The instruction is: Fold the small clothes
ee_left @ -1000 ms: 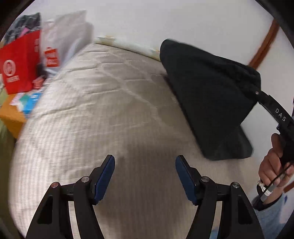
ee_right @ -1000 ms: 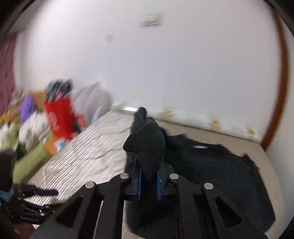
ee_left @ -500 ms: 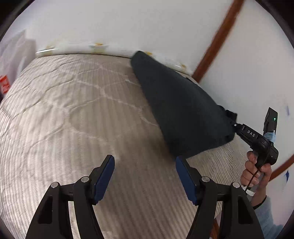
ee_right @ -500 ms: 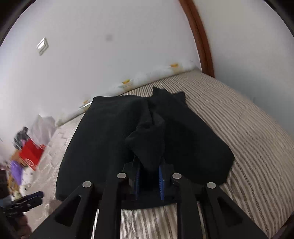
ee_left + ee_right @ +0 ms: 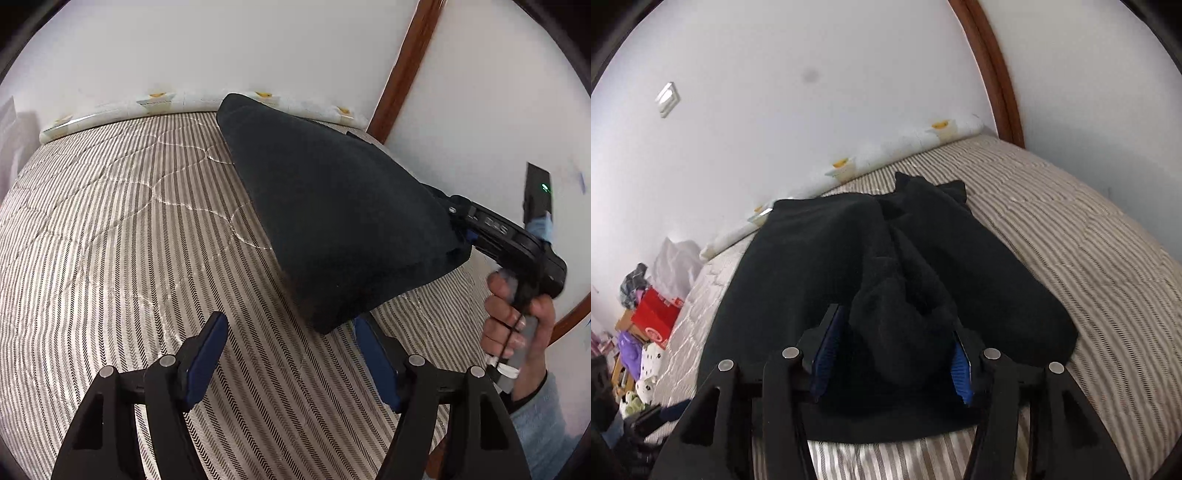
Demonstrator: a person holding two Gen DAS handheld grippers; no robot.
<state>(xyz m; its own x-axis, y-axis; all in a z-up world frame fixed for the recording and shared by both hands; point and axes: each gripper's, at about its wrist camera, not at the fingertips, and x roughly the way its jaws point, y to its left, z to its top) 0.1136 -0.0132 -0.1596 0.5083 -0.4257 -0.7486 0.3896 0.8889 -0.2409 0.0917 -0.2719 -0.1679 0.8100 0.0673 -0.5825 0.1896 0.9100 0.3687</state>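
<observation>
A black garment point(image 5: 332, 221) lies on the striped mattress point(image 5: 129, 240), its near end raised toward the right. In the right wrist view the garment point(image 5: 812, 266) spreads away from me, and a bunched fold of it point(image 5: 905, 332) sits between the blue pads of my right gripper point(image 5: 890, 354), whose jaws stand wide apart. In the left wrist view the right gripper point(image 5: 458, 221) meets the cloth's raised edge. My left gripper point(image 5: 288, 350) is open and empty just in front of the garment's near corner, above the mattress.
A white wall with a brown wooden trim point(image 5: 402, 66) runs behind and to the right of the bed. A rolled white sheet point(image 5: 849, 166) lines the far mattress edge. A red bag point(image 5: 655, 321), toys and clutter sit off the bed's left side.
My right gripper's jaws have spread apart; they were pinched on the bunched cloth before. The garment has come down and nearer my left gripper, which stayed open.
</observation>
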